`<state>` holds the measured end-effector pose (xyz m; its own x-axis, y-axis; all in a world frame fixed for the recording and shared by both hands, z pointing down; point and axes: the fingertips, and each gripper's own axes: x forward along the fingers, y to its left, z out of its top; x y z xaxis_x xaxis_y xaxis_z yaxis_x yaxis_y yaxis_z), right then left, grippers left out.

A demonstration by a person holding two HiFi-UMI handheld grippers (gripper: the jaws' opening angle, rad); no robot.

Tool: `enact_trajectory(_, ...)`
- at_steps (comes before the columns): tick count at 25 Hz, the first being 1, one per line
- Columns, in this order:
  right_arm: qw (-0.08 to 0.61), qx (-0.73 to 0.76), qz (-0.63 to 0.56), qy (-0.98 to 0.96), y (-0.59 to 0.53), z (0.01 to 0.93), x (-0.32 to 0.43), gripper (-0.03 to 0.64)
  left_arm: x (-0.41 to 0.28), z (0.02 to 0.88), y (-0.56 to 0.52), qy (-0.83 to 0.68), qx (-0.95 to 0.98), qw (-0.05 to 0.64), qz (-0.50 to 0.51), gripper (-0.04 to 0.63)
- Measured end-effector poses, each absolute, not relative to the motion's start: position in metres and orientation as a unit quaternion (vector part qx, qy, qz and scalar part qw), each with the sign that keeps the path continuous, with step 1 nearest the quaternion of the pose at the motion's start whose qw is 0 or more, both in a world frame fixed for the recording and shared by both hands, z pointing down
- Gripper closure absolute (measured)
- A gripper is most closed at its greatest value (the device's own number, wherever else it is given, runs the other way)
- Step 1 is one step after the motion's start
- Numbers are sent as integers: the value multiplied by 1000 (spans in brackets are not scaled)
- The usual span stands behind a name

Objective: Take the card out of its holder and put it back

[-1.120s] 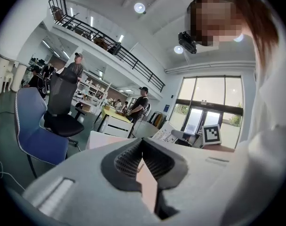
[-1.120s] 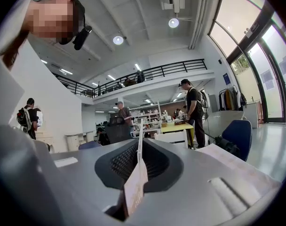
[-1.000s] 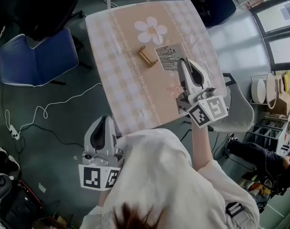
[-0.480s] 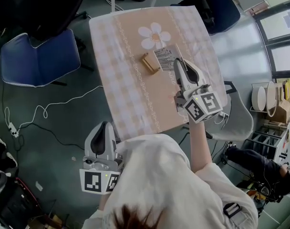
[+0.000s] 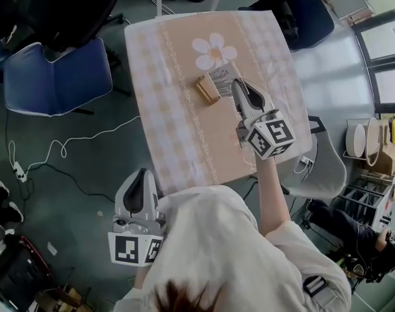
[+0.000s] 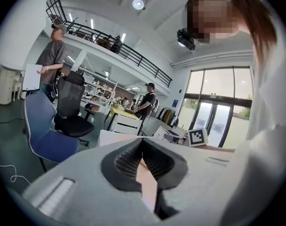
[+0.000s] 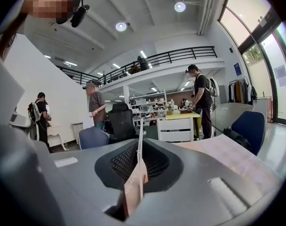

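With the white printed card [image 5: 221, 77] pinched in the right hand-held gripper [image 5: 236, 86] just beside the small wooden block holder [image 5: 207, 88], and the left hand-held gripper [image 5: 140, 177] held closed and empty well away from it, the unsteadied holder could be knocked over if the card is lowered off line.

Head view: right gripper [image 5: 238, 85] covers the near corner of the card [image 5: 221, 75]. The card's print is too small to read. Whether the card touches the holder [image 5: 206, 88] can't be told.
Right gripper view: card edge-on, its face unseen.
Left gripper view: surface [image 5: 178, 129] mostly hidden behind the left gripper [image 6: 142, 141] body.
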<state>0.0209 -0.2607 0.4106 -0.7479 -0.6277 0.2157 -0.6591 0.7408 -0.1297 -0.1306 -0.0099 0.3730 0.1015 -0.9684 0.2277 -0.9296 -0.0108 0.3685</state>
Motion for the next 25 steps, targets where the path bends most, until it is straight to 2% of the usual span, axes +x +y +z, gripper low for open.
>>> enact_trajectory(25, 139, 306, 112, -935, -275, 457, 9, 598, -148, 376, -22, -693, 684, 223, -44, 595)
